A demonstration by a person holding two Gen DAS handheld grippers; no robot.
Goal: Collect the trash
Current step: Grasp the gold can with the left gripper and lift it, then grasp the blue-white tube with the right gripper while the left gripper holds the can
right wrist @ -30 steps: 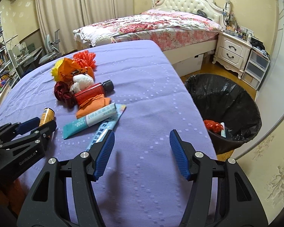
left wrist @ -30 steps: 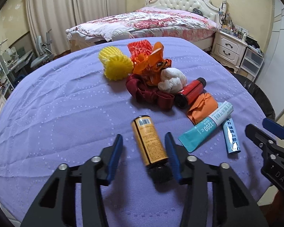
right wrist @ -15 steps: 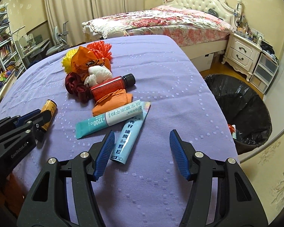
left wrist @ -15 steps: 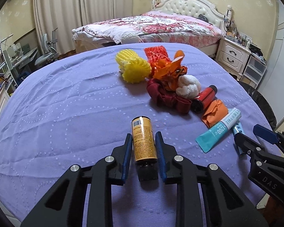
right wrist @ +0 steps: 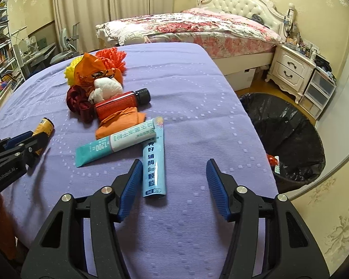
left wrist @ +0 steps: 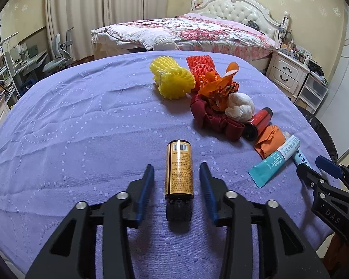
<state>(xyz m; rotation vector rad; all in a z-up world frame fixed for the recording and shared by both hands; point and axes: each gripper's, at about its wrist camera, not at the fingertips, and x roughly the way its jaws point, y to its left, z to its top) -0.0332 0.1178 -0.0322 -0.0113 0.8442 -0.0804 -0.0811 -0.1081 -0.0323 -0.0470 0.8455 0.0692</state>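
An amber bottle (left wrist: 179,168) lies on its side on a purple-covered table (left wrist: 81,121), black cap (left wrist: 179,211) toward the left gripper (left wrist: 176,183), whose blue pads (left wrist: 147,183) stand spread on either side of the bottle with a gap on each side, touching nothing. From the right wrist view the same bottle (right wrist: 44,126) shows only its barcode end, partly hidden behind the left gripper (right wrist: 23,144) at the table's near left edge.

To the bottle's right, the trash heap runs in a line: a teal tube (right wrist: 115,140) lies across the top of a light blue tube (right wrist: 154,162), with crumpled orange paper (right wrist: 122,123) just behind them and a red bottle (right wrist: 121,103) with a black cap against that. Farther back sit a dark red ribbon (left wrist: 215,118), a white wad (left wrist: 240,104), an orange wrapper (left wrist: 217,84), a yellow foam net (left wrist: 172,79) and a red foam net (left wrist: 201,64), all bunched together.

The right gripper (right wrist: 174,187) hangs released over the table's near edge, wide apart, its left pad (right wrist: 131,184) just beside the light blue tube's lower end; whether they touch cannot be told.

Off the table's right side stands a bin (right wrist: 288,139) lined with a black bag, a scrap of red and a small packet inside. A flowered bed (right wrist: 197,26) and white nightstand (right wrist: 290,68) fill the background.
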